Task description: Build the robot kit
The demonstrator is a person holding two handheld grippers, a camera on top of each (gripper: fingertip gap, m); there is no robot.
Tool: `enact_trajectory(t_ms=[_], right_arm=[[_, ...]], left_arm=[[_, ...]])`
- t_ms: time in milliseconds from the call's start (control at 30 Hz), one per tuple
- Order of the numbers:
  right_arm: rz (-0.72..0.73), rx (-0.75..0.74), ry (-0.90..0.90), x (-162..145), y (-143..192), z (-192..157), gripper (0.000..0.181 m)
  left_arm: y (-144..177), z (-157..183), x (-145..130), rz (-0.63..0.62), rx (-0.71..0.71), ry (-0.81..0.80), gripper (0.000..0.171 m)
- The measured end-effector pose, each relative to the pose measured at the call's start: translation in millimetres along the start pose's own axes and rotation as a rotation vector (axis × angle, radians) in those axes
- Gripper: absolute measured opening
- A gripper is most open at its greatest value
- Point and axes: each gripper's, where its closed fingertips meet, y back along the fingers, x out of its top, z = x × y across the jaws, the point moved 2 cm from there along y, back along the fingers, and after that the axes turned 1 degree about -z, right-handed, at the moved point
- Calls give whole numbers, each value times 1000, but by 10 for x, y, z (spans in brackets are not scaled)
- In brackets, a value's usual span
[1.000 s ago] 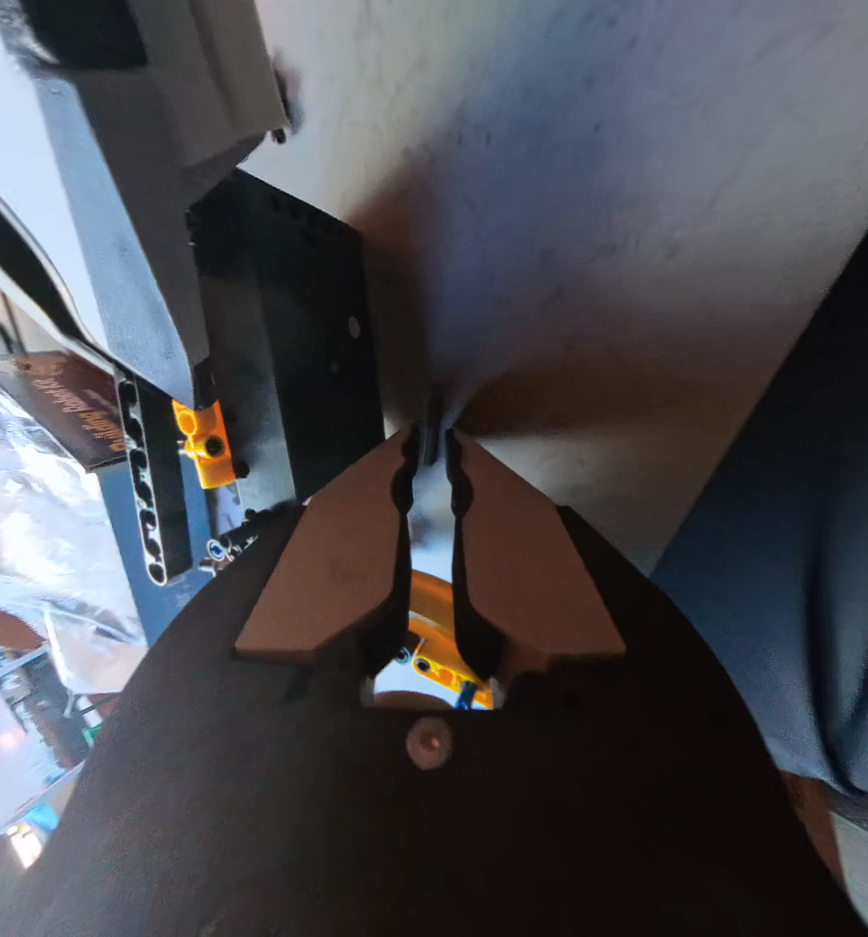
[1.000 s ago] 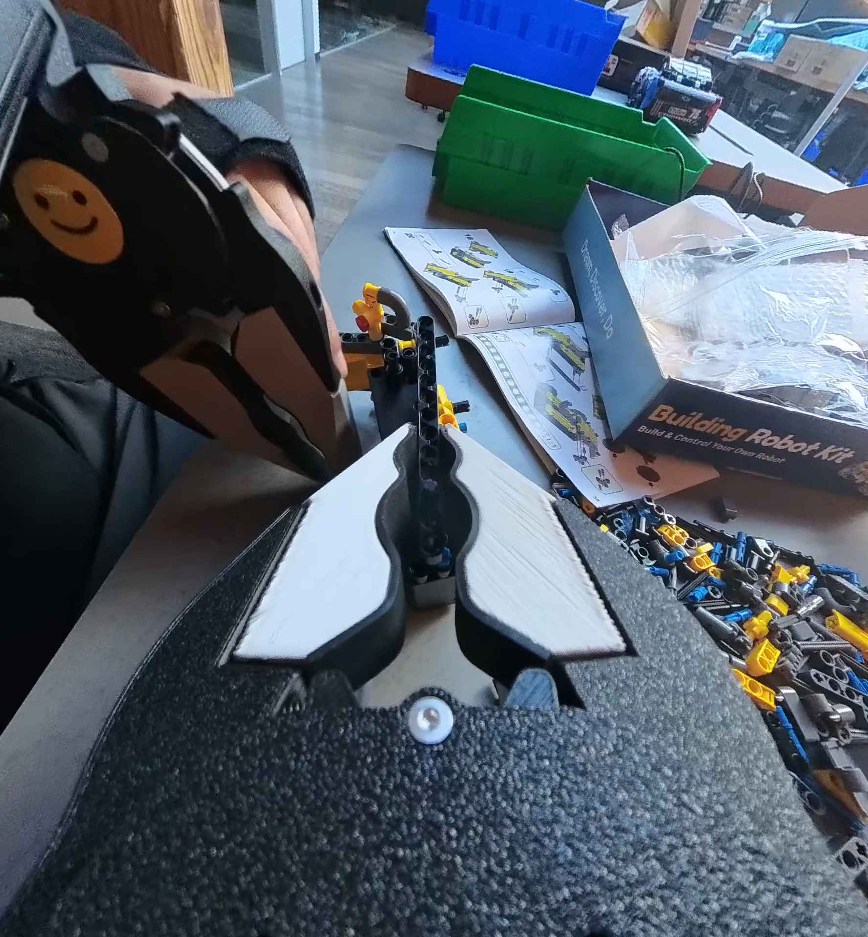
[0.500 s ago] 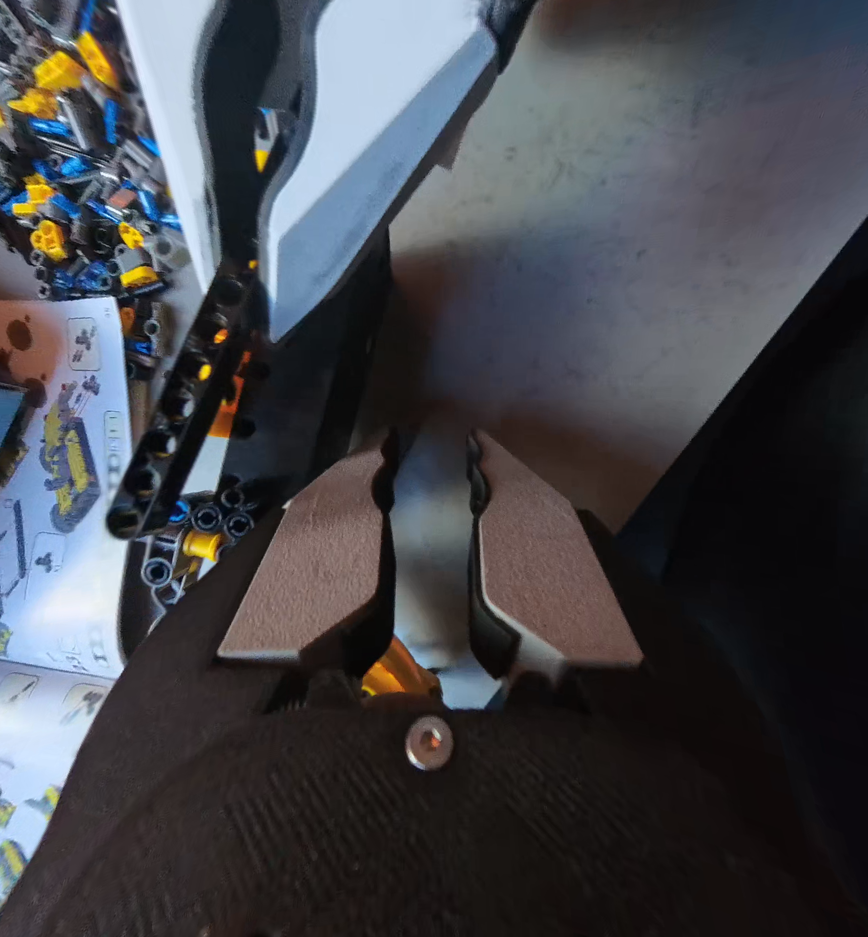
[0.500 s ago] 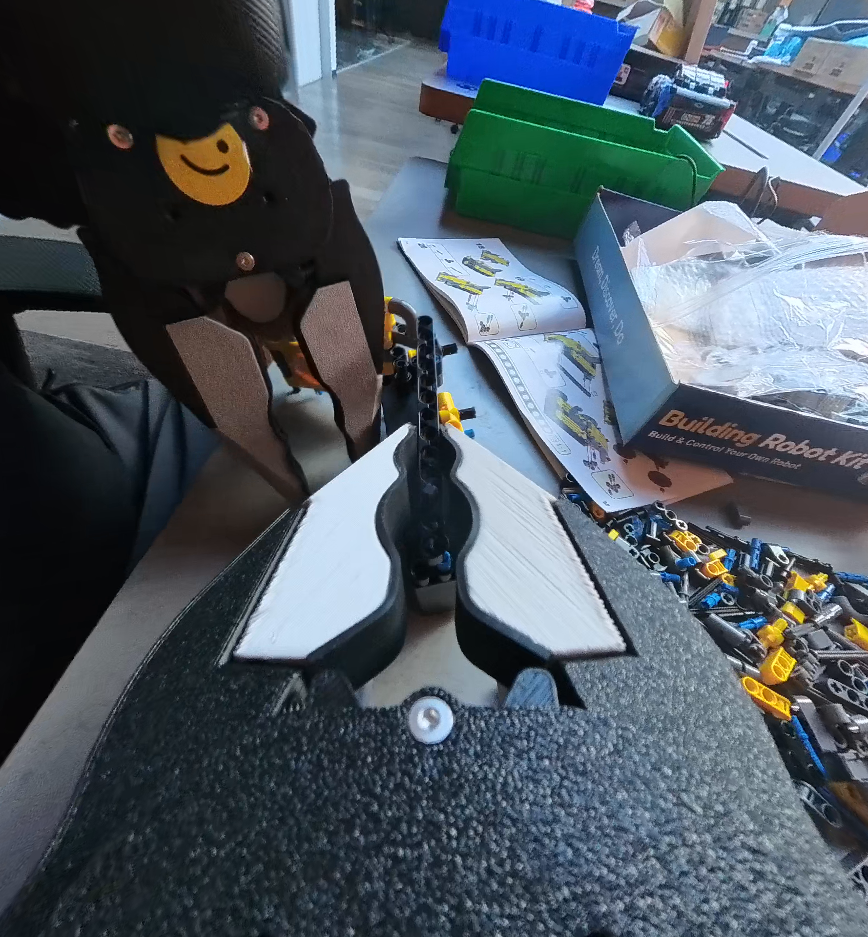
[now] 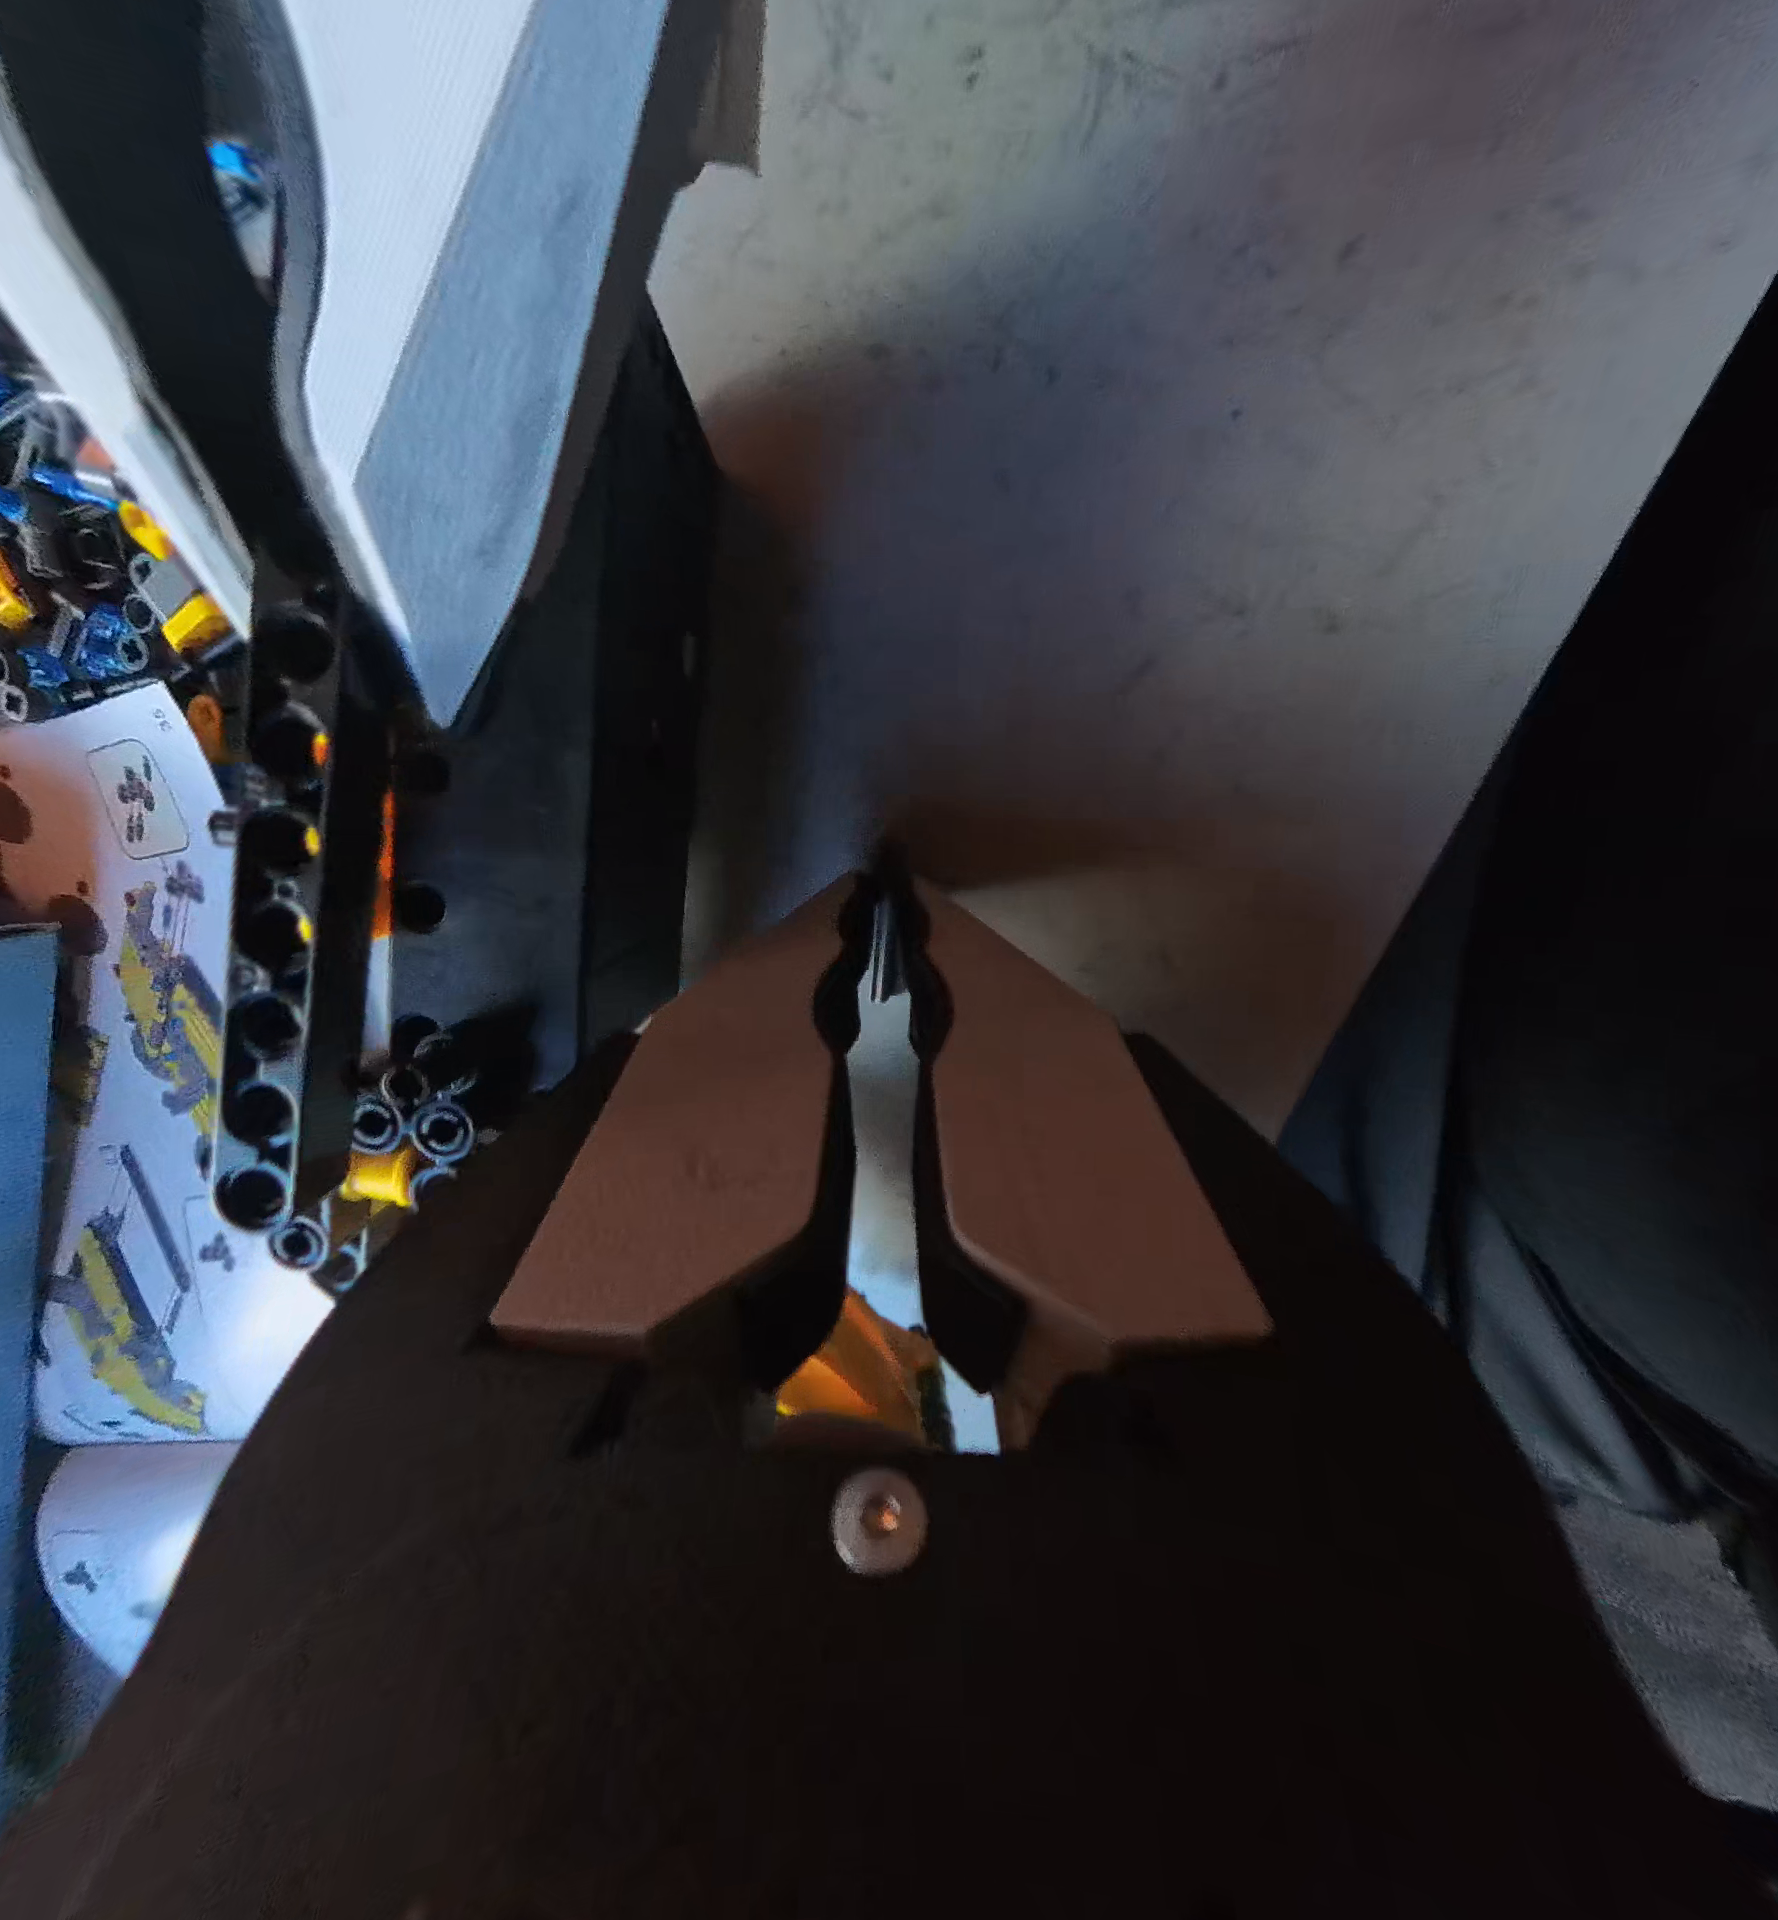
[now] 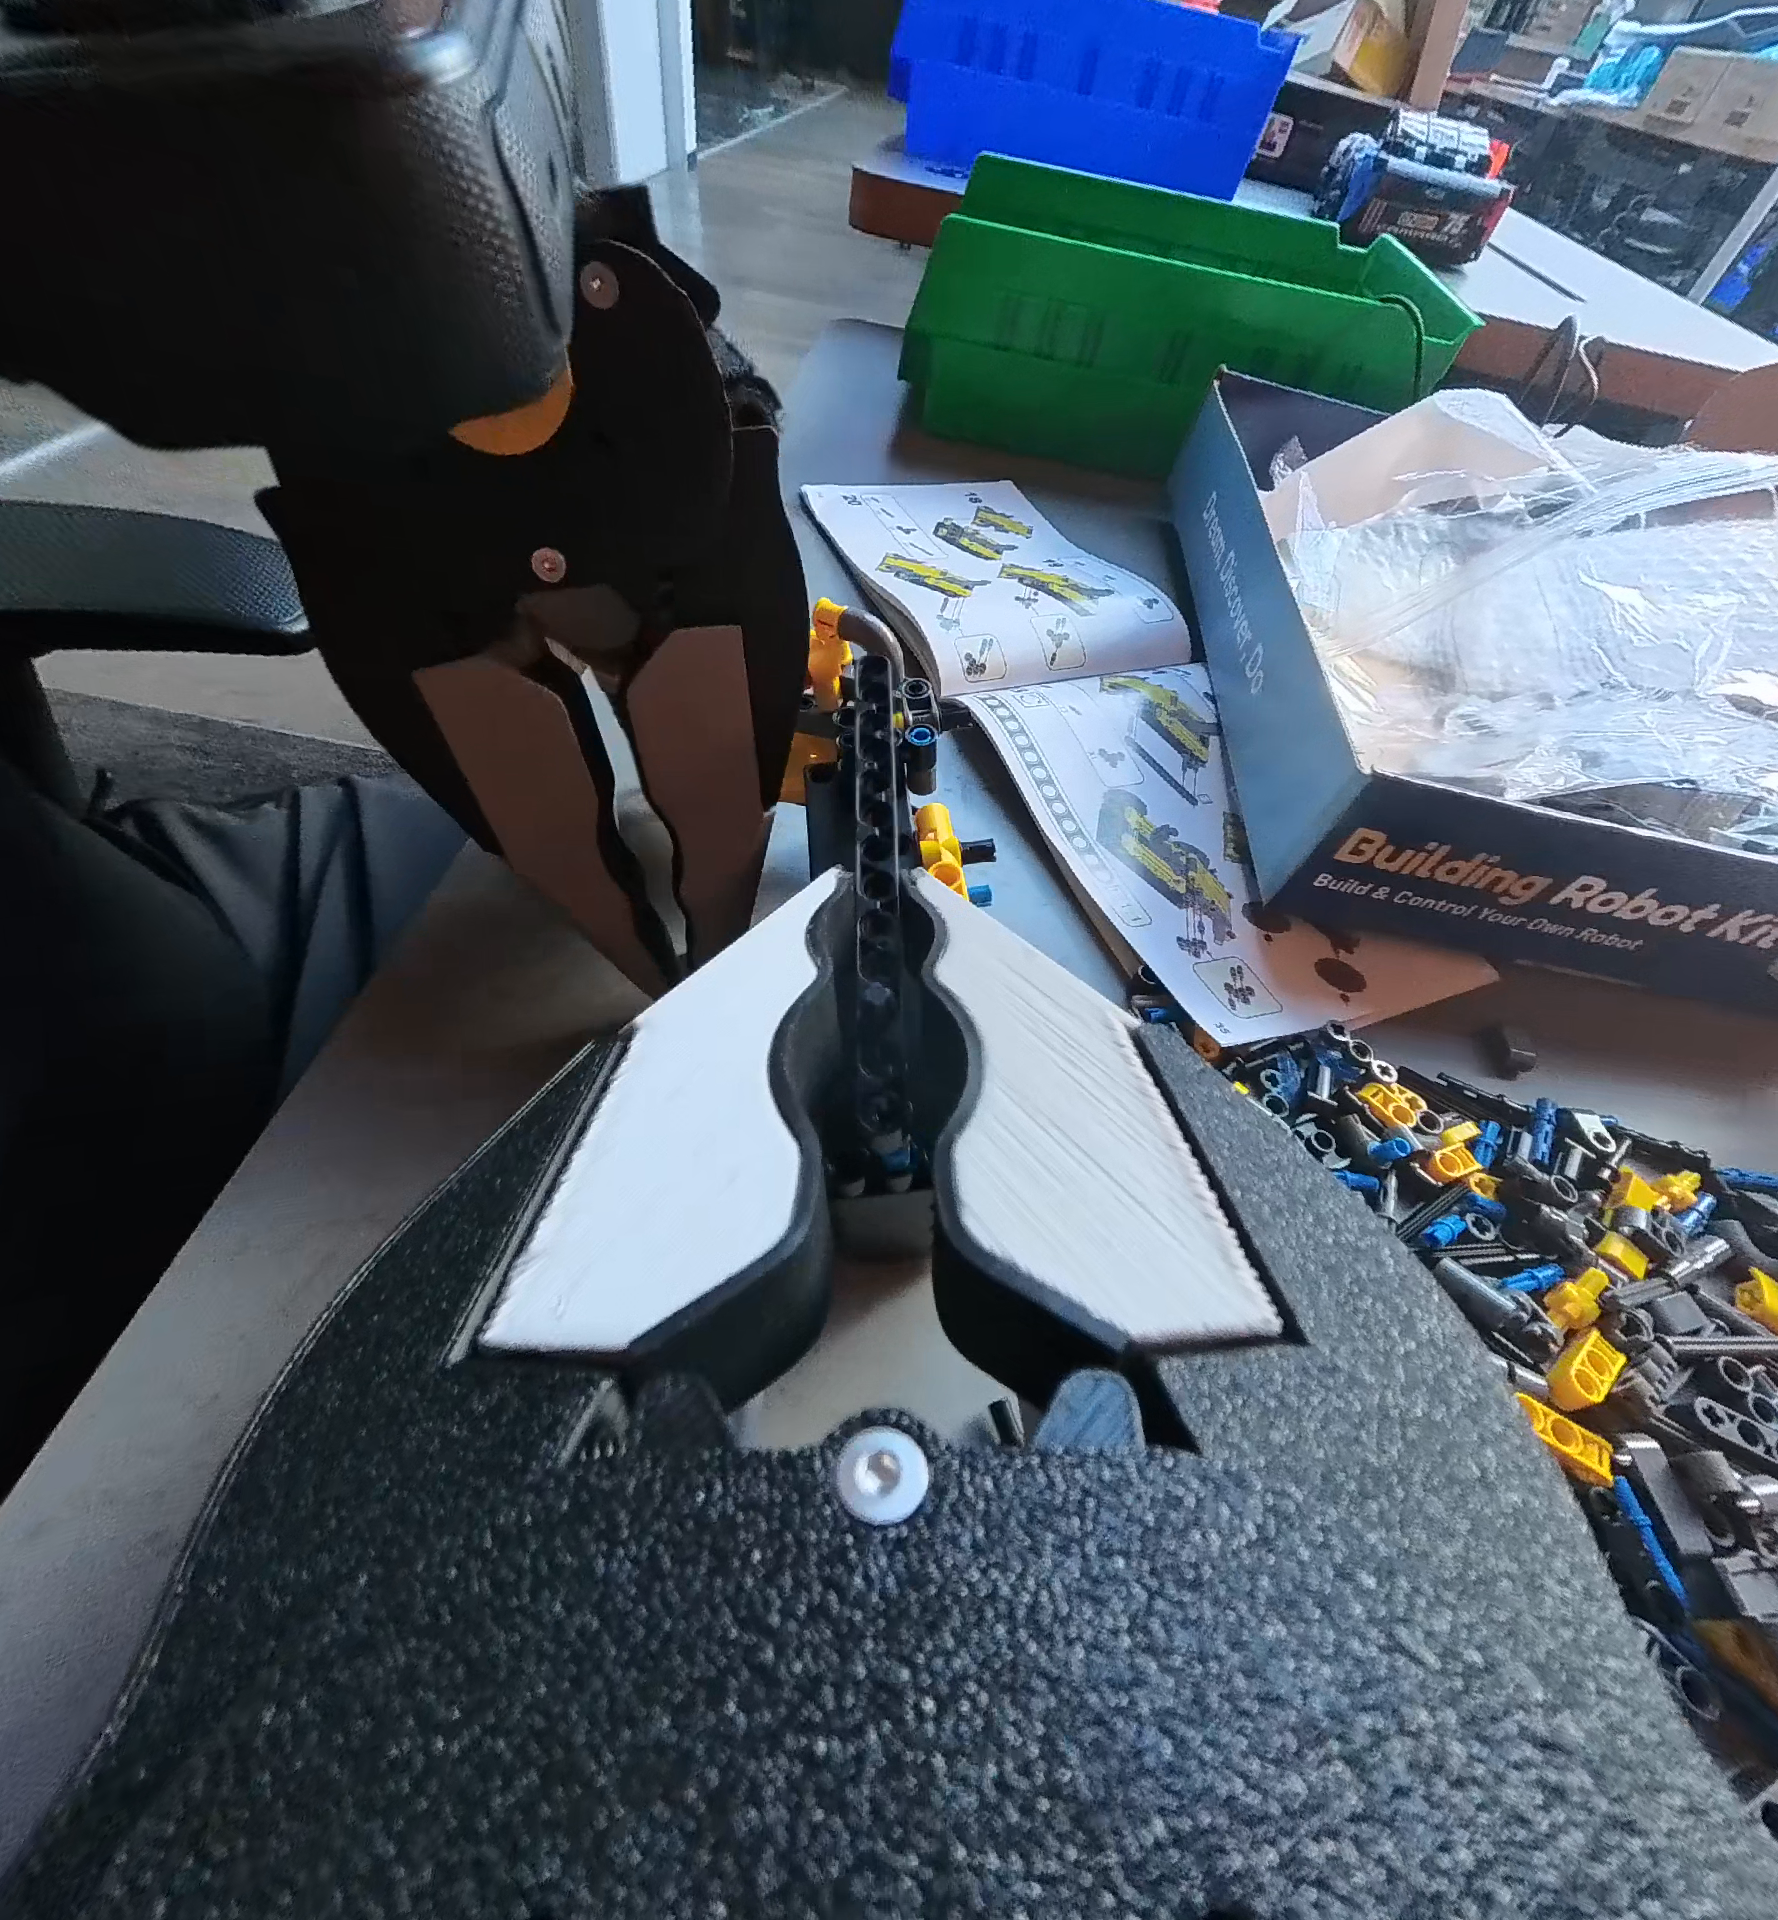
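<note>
My right gripper [image 6: 877, 883], with white fingers, is shut on a long black beam with holes [image 6: 877, 810]. The beam belongs to a black and yellow building-block assembly [image 6: 833, 727] that stands on the grey table [image 6: 397, 1091]. My left gripper [image 5: 880, 914], with brown fingers, points down at the table just left of the assembly. Its tips are closed on a thin dark piece [image 5: 883, 883] too small to name. It also shows in the right wrist view [image 6: 679, 961]. The beam [image 5: 272, 935] and the right gripper's fingers [image 5: 469, 364] show in the left wrist view.
A pile of black, blue and yellow parts [image 6: 1539, 1247] lies at the right. An open instruction booklet [image 6: 1072, 665], a dark kit box [image 6: 1384, 779] with plastic bags [image 6: 1591, 644] and green bins [image 6: 1155, 312] lie beyond. A person's dark trouser leg [image 6: 137, 987] is at the table's near edge. The grippers' ends are close to 9 cm from one another.
My left gripper's jaws were open half a second ago and have closed at the tips, low by the table. My right gripper has kept its hold on the beam.
</note>
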Motion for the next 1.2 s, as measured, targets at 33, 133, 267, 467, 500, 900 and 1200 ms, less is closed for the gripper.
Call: enact_trajectory(t_ms=[33, 133, 267, 467, 500, 900, 1200], right_arm=[[-2, 4, 2, -3, 1, -9, 7], [-11, 11, 16, -10, 7, -35, 7], [-30, 0, 44, -19, -3, -51, 7], [-51, -21, 87, -31, -13, -55, 9], [-58, -26, 96, -35, -15, -53, 9], [-145, -92, 216, -82, -53, -77, 17], [-169, -137, 284, -81, -77, -92, 18]], left_arm=[[3, -3, 3, 19, 13, 7, 1], [128, -21, 69, 159, 88, 51, 0], [504, 13, 139, 471, 163, 137, 0], [798, -90, -11, 814, 138, 453, 0], [849, -124, -11, 862, 124, 497, 0], [1052, -374, -42, 1140, -90, 844, 0], [1067, -467, -65, 1290, -295, 1076, 0]])
